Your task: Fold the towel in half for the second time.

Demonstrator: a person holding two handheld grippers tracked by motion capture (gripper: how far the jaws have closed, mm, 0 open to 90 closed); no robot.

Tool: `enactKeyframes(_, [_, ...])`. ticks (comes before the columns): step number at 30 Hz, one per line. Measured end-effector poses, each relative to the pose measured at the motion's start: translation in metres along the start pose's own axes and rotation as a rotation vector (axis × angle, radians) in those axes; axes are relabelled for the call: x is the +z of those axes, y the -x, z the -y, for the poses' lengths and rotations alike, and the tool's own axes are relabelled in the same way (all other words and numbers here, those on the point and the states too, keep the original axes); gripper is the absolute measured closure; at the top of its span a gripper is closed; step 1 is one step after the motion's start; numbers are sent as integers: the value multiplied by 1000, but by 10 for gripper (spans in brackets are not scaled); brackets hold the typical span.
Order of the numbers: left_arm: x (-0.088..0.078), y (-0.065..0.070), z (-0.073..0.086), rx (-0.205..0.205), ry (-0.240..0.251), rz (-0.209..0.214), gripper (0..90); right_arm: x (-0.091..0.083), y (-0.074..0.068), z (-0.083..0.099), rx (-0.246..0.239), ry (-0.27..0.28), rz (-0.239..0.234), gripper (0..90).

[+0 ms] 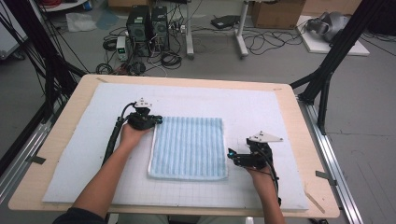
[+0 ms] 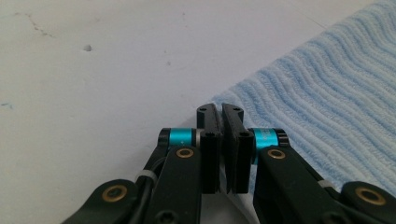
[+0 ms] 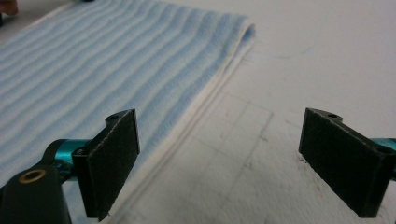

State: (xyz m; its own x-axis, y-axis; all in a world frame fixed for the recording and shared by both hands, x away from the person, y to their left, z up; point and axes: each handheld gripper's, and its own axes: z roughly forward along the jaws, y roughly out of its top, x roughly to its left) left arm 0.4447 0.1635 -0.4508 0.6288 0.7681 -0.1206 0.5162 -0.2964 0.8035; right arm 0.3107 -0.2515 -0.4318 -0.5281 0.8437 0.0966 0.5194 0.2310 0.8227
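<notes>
- Your left gripper (image 2: 221, 122) has its jaws closed at the far-left corner of the folded blue towel (image 1: 189, 147); whether cloth is pinched, you cannot tell.
- Your right gripper (image 3: 217, 161) gapes wide and empty, straddling the towel's edge.
- Risk: lifting now may snag one layer and unfold it.
- Count: one towel, two grippers, one white mat (image 1: 261, 105).

A: Where did the towel (image 1: 189, 147) sit?
B: Flat on the mat (image 1: 74, 158), mid-table (image 1: 28, 196), slightly toward the person's side.
A: Grippers?
B: Left gripper (image 1: 156, 120) was at the towel's far-left corner. Right gripper (image 1: 229, 154) was at its right edge, near the front corner, one jaw over the cloth, the other over bare mat.
A: Behind the table?
B: Computer towers (image 1: 148, 25) and cables (image 1: 261, 39) on the floor.
</notes>
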Motion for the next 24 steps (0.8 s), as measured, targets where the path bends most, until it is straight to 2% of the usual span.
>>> enactKeyframes(5, [0,-2,1,-51,5,11,854,15,1,-19,-16,-15,-12,113])
enactKeyframes(8, [0,-3,2,-84,4,17,850,31,3,-32,-22,-55,-40,112])
enactKeyframes(10, [0,-4,2,-94,2,20,848,43,4,-39,-33,-79,-42,112])
enactKeyframes(15, [0,-4,2,-100,0,18,844,70,14,-55,-20,-136,-26,113])
enactKeyframes(19, [0,-4,2,-102,-4,18,841,82,20,-64,-16,-124,-10,213])
enactKeyframes(24, [0,-4,2,-106,-5,19,838,94,30,-68,26,-138,-1,300])
